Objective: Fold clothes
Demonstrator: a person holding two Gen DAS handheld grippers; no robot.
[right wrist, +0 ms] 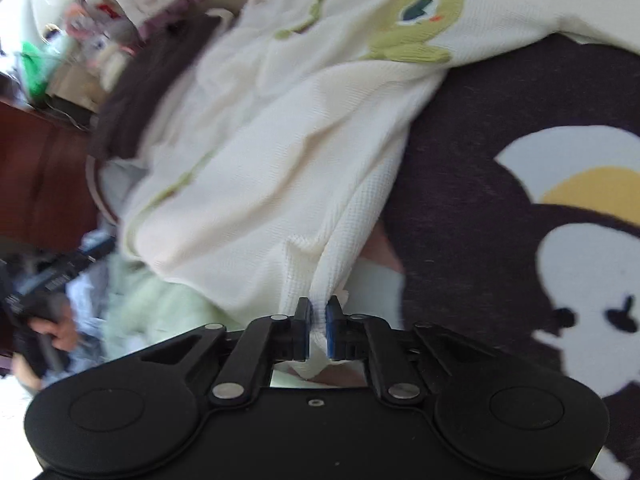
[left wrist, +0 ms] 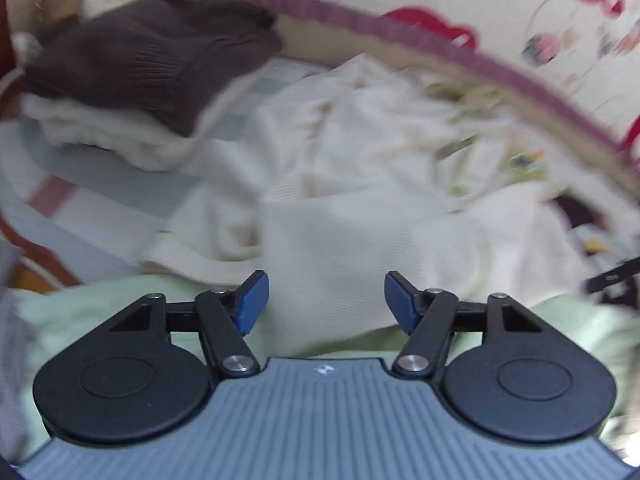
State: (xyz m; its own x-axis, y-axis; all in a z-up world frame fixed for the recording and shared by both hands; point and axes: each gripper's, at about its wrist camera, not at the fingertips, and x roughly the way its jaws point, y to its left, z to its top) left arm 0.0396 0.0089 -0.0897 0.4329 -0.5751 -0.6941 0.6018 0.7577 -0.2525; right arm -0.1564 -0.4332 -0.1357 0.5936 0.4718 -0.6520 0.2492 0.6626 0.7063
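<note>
Cream garment gripped at one edge, fold not yet made

A folded stack (left wrist: 132,92) sits done at the far left; the cream garment (right wrist: 272,152) lies rumpled on the bed (left wrist: 100,184), right tongs (right wrist: 318,330) pinching its edge, left tongs (left wrist: 326,300) wide and empty above it, so this piece is still to fold.

Striped bed sheet (left wrist: 120,192) under cream garment (left wrist: 340,200) and folded clothes stack (left wrist: 132,92)
</note>
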